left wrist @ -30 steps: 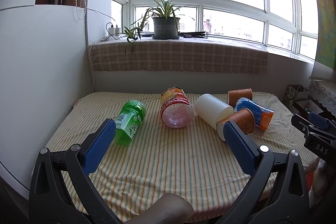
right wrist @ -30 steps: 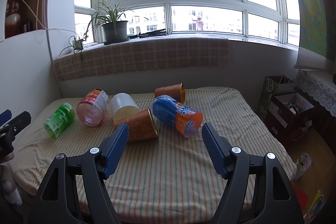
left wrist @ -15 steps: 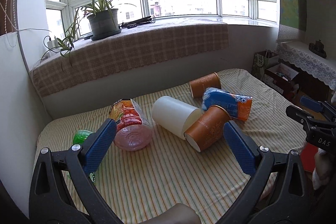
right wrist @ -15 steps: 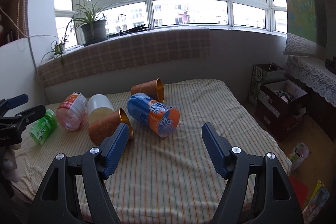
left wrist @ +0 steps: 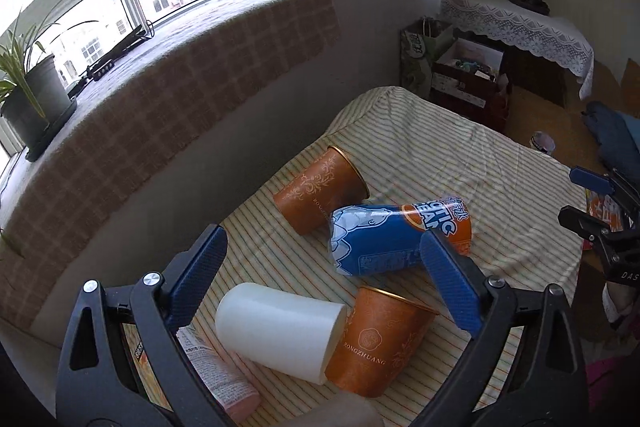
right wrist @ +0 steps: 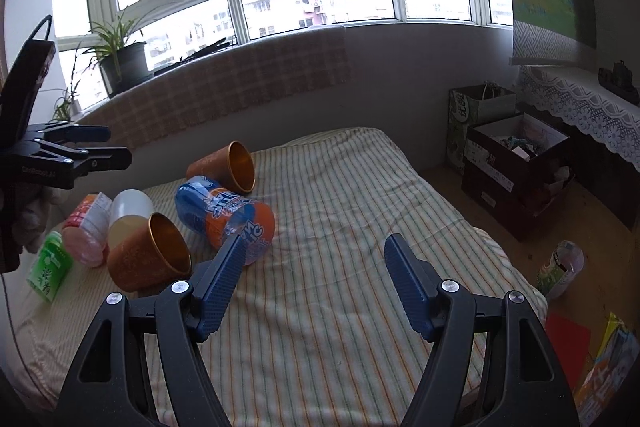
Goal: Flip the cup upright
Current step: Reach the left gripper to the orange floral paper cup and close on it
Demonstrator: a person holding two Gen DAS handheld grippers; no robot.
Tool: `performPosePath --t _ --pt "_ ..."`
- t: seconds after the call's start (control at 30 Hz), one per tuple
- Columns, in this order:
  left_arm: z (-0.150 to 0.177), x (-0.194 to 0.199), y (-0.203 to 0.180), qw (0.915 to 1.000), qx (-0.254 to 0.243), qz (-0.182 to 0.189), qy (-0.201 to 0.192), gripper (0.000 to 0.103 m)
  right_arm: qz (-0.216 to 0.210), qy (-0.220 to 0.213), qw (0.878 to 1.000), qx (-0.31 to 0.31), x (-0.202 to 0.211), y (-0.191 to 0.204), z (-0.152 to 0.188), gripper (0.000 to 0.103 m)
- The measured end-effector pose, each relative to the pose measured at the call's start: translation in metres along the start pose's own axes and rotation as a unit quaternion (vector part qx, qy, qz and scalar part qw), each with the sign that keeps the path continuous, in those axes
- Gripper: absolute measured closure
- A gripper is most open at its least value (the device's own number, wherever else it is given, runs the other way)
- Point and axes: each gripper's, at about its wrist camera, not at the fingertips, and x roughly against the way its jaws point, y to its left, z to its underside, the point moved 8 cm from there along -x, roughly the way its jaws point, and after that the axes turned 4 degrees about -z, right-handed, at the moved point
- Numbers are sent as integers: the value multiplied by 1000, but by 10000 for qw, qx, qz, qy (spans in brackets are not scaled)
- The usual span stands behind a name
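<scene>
Several cups lie on their sides on the striped tablecloth [right wrist: 340, 227]. A near orange cup [left wrist: 380, 343] [right wrist: 148, 253] lies beside a white cup [left wrist: 276, 333] [right wrist: 128, 213]. A blue and orange cup [left wrist: 396, 237] [right wrist: 228, 217] lies behind them, and a far orange cup [left wrist: 322, 191] [right wrist: 226, 169] beyond it. My left gripper [left wrist: 324, 279] is open and empty above the white and blue cups. My right gripper [right wrist: 316, 275] is open and empty over bare cloth, right of the cups.
A pink cup [right wrist: 86, 231] and a green cup [right wrist: 50, 265] lie at the table's left end. A checked window ledge [right wrist: 224, 91] with a potted plant [right wrist: 120, 61] runs behind. Boxes [right wrist: 516, 159] and a bottle [right wrist: 560, 267] stand on the floor to the right.
My left gripper has swung right and moved in closer over the white, blue and orange cups. My right gripper has shifted right and slightly nearer. Both stayed open; no cup moved.
</scene>
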Motion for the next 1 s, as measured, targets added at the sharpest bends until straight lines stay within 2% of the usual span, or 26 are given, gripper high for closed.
performPosePath --t 0.1,0.3,0.5,0.63,1.0 --pt "-9 -30 -3 9991 -223 191 307 8 68 80 9999 -122 -9 -12 2 31" --pt "-22 -76 3 9944 -482 420 844 9 174 214 9991 -322 -22 -32 6 31" --pt "-20 -115 5 9846 -724 619 1463 9 248 367 9973 -579 -37 -48 9 31" --pt "-19 -128 2 9805 -949 642 1595 9 243 471 9962 -693 -46 -54 10 31" --pt "-16 -165 -5 9712 -1106 782 1960 9 230 630 9940 -861 -61 -63 11 31"
